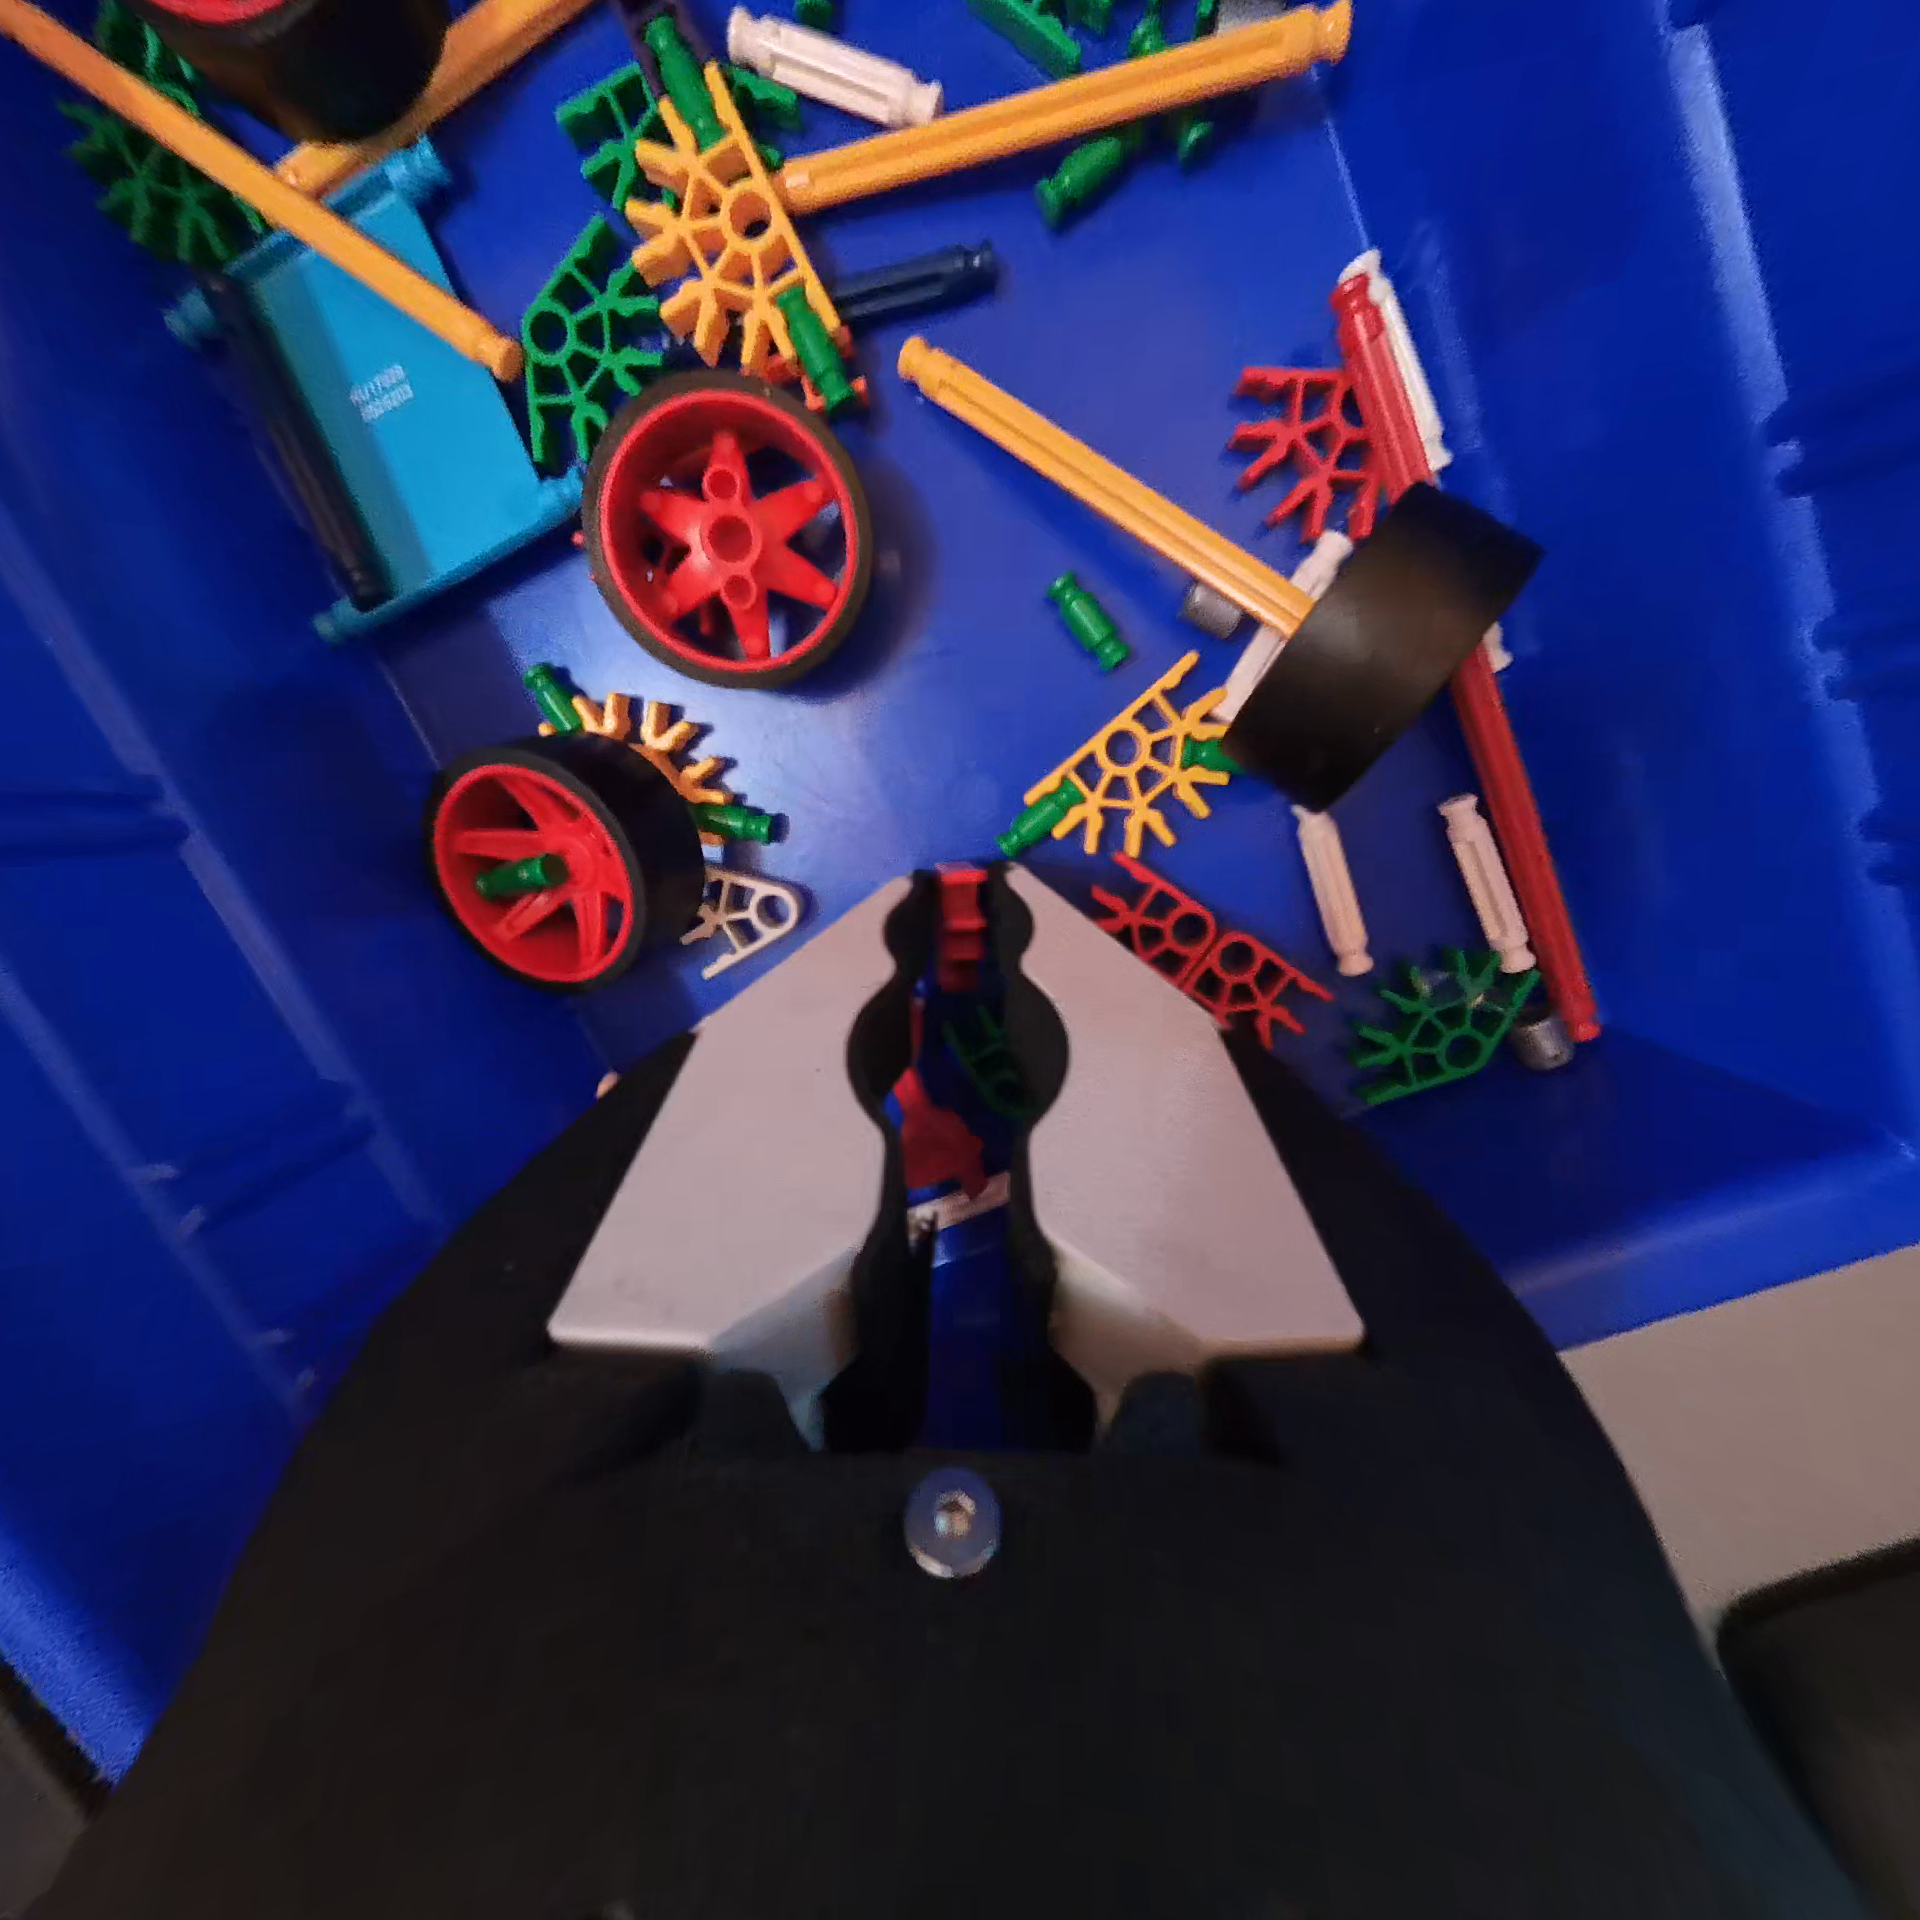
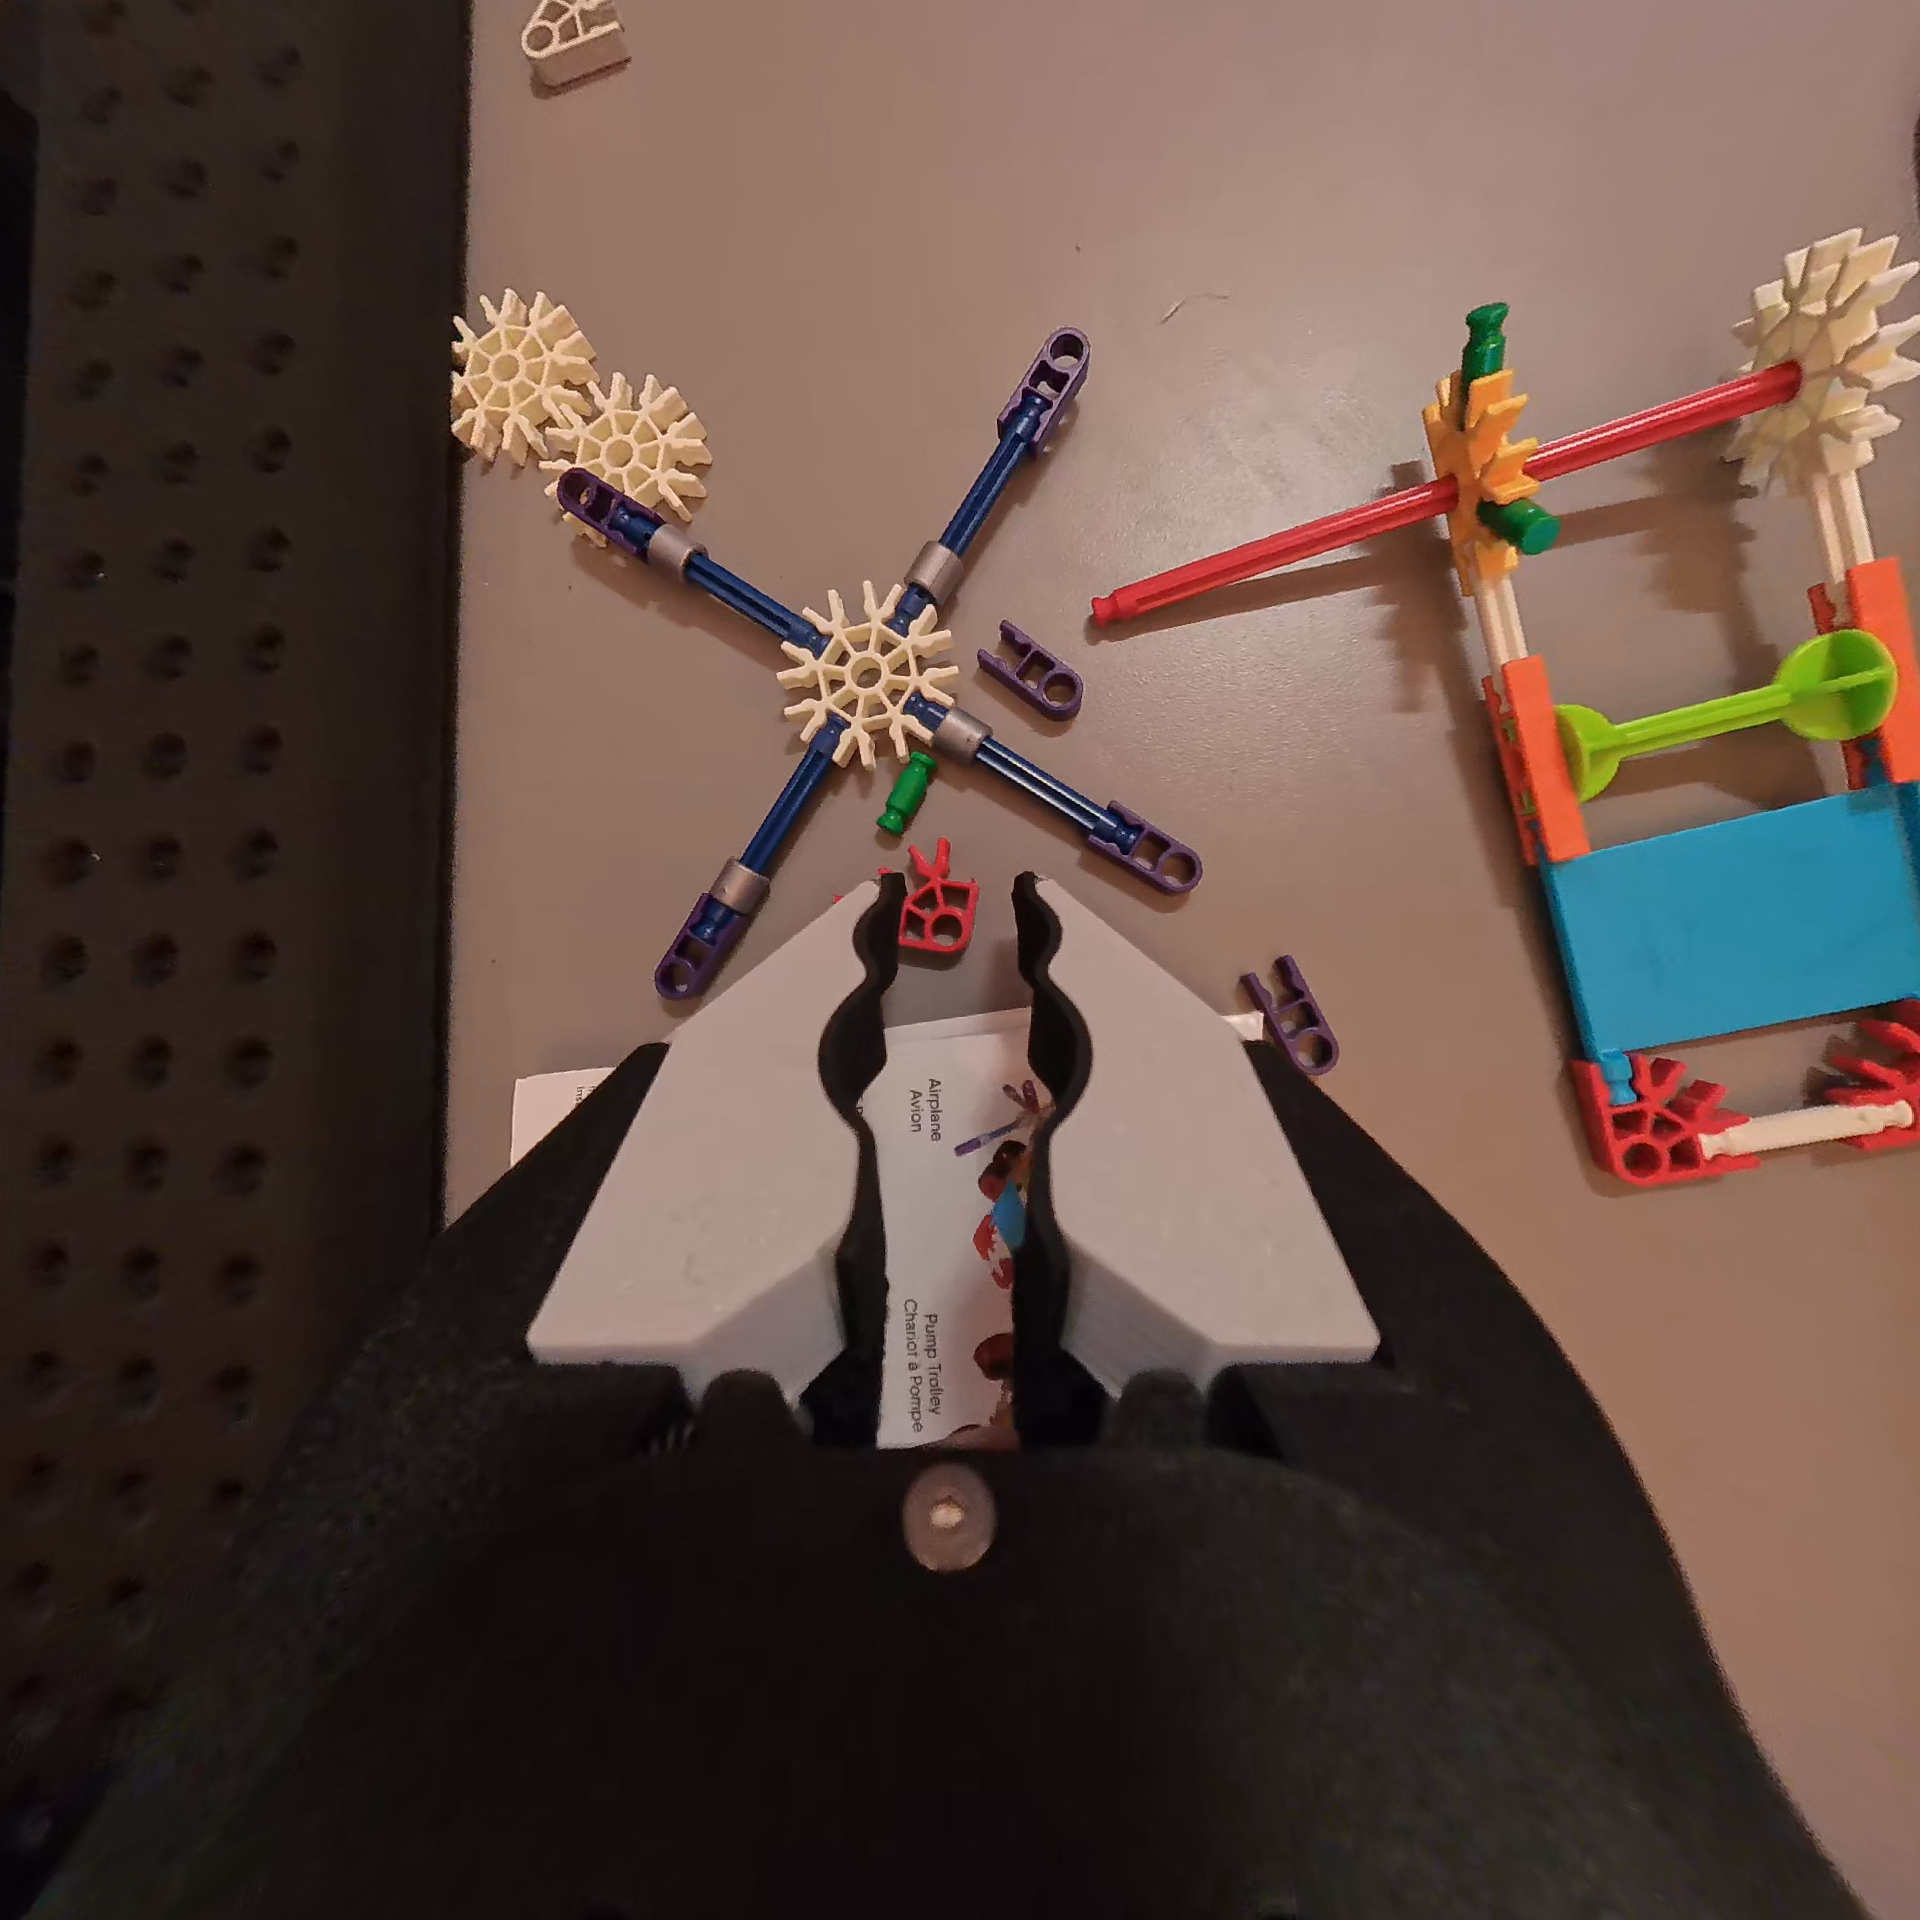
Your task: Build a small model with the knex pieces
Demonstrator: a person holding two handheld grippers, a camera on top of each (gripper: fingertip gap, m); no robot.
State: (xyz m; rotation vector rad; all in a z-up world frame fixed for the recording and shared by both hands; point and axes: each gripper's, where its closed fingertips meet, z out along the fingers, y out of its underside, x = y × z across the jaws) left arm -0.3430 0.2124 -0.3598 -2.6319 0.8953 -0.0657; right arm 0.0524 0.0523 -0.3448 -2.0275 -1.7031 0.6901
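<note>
My left gripper (image 1: pixel 958 883) is inside a blue bin (image 1: pixel 1621 436), shut on a small red connector piece (image 1: pixel 961 925) held edge-on between the tips. Loose toy parts lie below it: a red-hubbed wheel (image 1: pixel 727 530), a second wheel (image 1: pixel 551 862), a black tyre (image 1: pixel 1382 644), orange rods (image 1: pixel 1101 488) and a flat red connector (image 1: pixel 1205 951). My right gripper (image 2: pixel 954 883) is open and empty over a grey table (image 2: pixel 1195 208), with a small red connector (image 2: pixel 940 904) lying between its tips. Just beyond is a cross of blue rods on a cream snowflake hub (image 2: pixel 868 673).
A half-built model with a blue panel (image 2: pixel 1725 925), orange blocks, a lime spool and a red rod (image 2: pixel 1434 499) stands at the right. Two cream snowflake connectors (image 2: pixel 577 416), loose purple clips (image 2: pixel 1034 675) and a green peg (image 2: pixel 906 792) lie about. A printed sheet (image 2: pixel 935 1195) lies under my right gripper. A dark perforated board (image 2: pixel 208 727) runs along the left. About 45 cm separates my left fingertips from my right. Measured from the fingertips, the red-hubbed wheel (image 1: pixel 727 530) is 6 cm or so from the left gripper and 45 cm from the right.
</note>
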